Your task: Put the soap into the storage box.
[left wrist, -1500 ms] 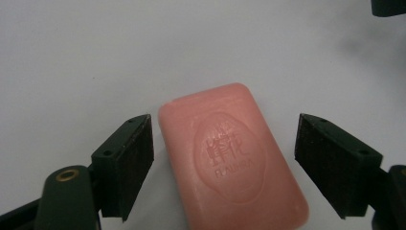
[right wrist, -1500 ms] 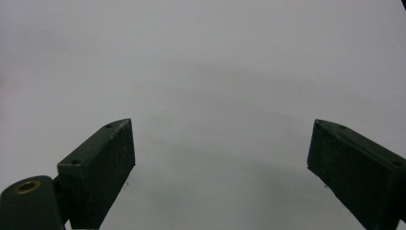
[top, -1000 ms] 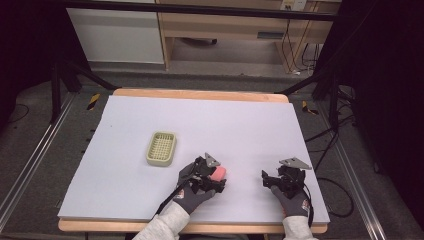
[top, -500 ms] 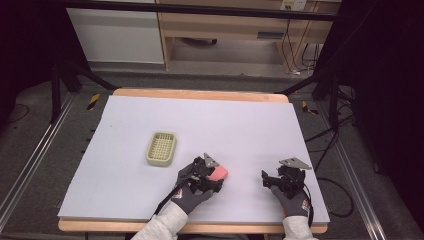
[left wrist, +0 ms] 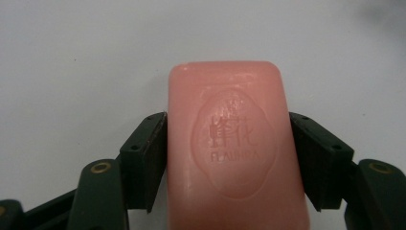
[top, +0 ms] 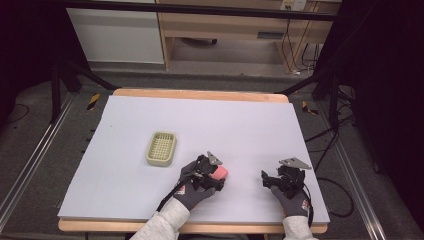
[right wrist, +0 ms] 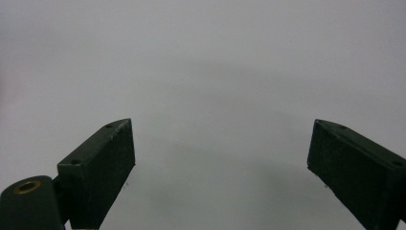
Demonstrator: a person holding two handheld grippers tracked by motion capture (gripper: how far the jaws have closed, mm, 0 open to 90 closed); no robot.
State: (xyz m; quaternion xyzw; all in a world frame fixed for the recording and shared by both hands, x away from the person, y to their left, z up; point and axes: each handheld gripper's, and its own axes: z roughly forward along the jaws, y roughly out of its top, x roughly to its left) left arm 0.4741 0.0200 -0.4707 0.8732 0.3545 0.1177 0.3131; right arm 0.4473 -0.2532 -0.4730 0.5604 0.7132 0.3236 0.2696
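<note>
A pink bar of soap (left wrist: 237, 148) with an embossed oval stamp lies between the two black jaws of my left gripper (left wrist: 227, 158), which press on both of its long sides. From above, that left gripper (top: 216, 175) and the pink soap (top: 220, 173) sit low over the white table near the front middle. A pale yellow-green soap dish (top: 161, 148) with a slotted floor rests to the left of them, apart. My right gripper (right wrist: 220, 158) stands open over bare white surface, and the same right gripper (top: 269, 179) is near the front right.
The white tabletop (top: 200, 120) has a wooden rim (top: 200, 94) at the far edge. Gloved hands and light sleeves come in from the front edge. Cables (top: 345, 200) trail off the right side onto the dark floor.
</note>
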